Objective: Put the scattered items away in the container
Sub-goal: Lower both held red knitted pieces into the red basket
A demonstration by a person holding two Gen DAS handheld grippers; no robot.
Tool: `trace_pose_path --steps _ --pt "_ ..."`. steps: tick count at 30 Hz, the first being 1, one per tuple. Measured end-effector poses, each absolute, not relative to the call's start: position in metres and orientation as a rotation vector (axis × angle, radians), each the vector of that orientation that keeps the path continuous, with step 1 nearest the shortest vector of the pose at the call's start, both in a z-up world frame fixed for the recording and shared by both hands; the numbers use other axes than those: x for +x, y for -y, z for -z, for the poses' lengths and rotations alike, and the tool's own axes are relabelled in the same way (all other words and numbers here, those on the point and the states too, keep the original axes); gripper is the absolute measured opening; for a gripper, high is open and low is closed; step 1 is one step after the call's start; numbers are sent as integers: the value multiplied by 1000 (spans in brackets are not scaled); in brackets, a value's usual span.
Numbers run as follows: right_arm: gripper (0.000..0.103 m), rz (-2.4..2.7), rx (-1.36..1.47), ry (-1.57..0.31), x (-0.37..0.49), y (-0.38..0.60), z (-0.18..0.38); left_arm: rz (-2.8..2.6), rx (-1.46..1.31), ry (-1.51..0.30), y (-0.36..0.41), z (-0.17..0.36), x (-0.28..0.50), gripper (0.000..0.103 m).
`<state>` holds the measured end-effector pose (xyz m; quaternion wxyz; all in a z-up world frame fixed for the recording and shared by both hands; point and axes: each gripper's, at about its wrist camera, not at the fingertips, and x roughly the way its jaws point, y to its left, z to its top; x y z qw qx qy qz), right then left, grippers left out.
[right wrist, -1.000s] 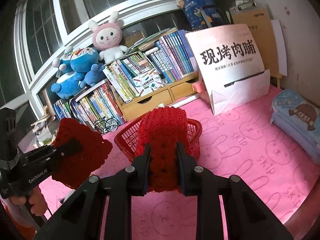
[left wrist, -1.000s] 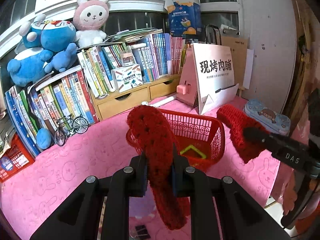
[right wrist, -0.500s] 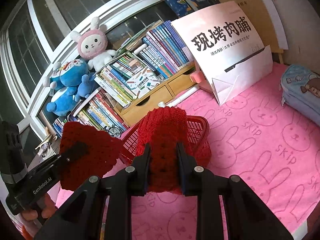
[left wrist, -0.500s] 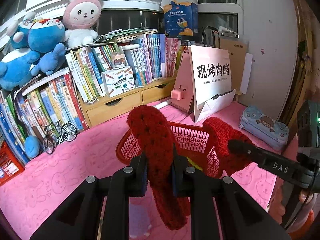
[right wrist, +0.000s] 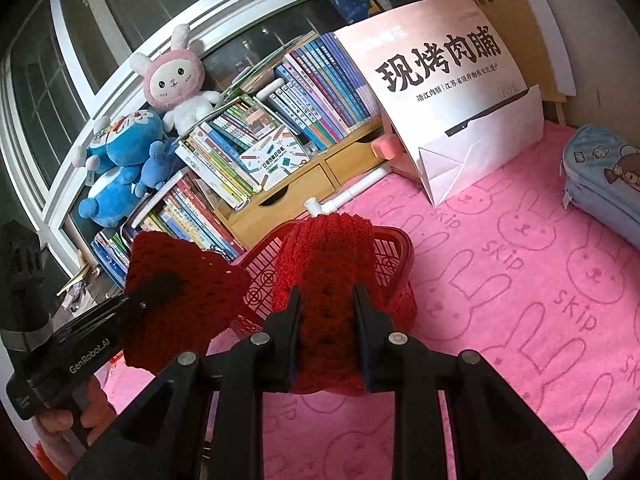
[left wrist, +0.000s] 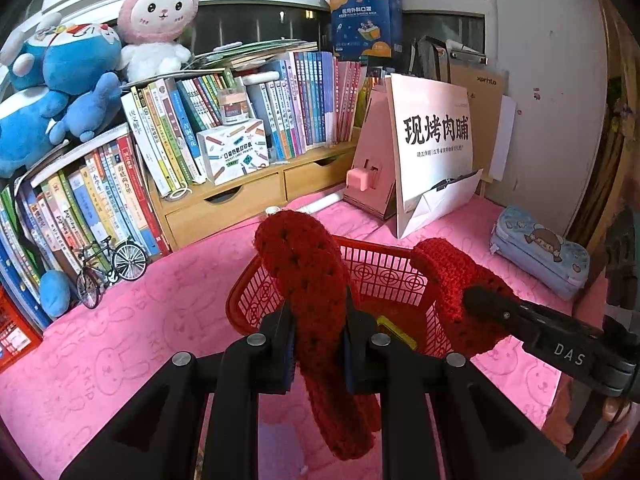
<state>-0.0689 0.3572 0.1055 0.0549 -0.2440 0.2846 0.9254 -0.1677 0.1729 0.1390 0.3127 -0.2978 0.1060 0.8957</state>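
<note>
Over red basket point(left wrist: 384, 276): left tool point(left wrist: 320, 344), right tool point(right wrist: 326, 332) each clamp red crochet piece point(left wrist: 312, 280); bookshelf point(left wrist: 224, 200) behind

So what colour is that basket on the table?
Red, the basket has a lattice wall; the left wrist view shows it best.

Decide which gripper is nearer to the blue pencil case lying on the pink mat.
Right. The right gripper, shut on a red crocheted piece, is beside the pencil case. The left gripper, holding another red piece, sits farther away, beyond the red basket.
</note>
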Motion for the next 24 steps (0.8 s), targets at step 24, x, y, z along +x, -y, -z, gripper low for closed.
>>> trace_pose_path --steps 24 --pt "24 -2794 -776 -752 -96 -347 -108 -2244 -787 -289 -216 -127 -191 17"
